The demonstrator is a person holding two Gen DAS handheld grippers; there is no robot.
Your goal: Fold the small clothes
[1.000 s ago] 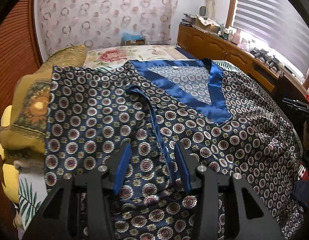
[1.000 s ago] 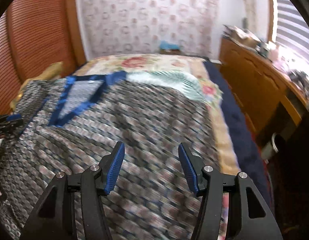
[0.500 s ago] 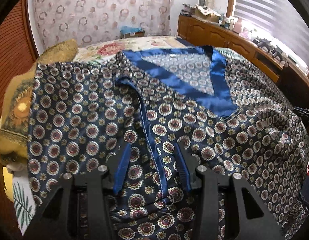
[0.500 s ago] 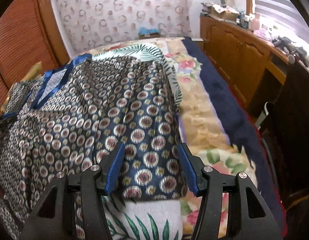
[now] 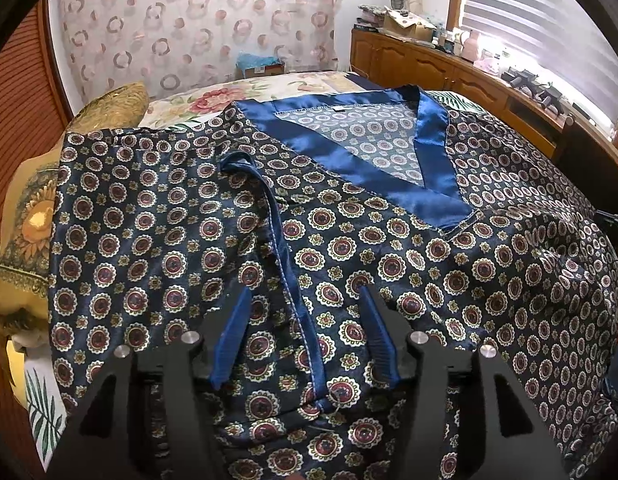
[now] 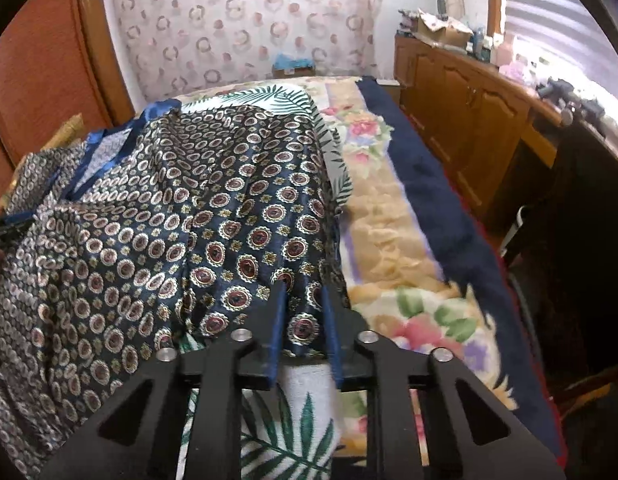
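Observation:
A dark blue satin top [image 5: 389, 260] with round medallion print and a plain blue V-neck band [image 5: 429, 196] lies spread on the bed. A blue-trimmed edge [image 5: 283, 256] of it runs down between the pads of my left gripper [image 5: 304, 294], whose jaws are opening just above the cloth and do not pinch it. In the right wrist view the same top [image 6: 189, 220] ends in a corner at the near right. My right gripper [image 6: 302, 288] is closing on that corner, and the cloth bunches between its narrow pads.
A yellow sunflower pillow [image 5: 33, 220] lies left of the top. A floral bed cover [image 6: 409, 280] with a navy border runs along the right side. Wooden cabinets [image 6: 469, 108] with clutter on them line the right wall under the blinds. A leaf-print cloth [image 6: 293, 432] lies beneath my right gripper.
My right gripper swung across to the top's right corner and its jaws narrowed onto the cloth. My left jaws spread a little wider over the blue trim.

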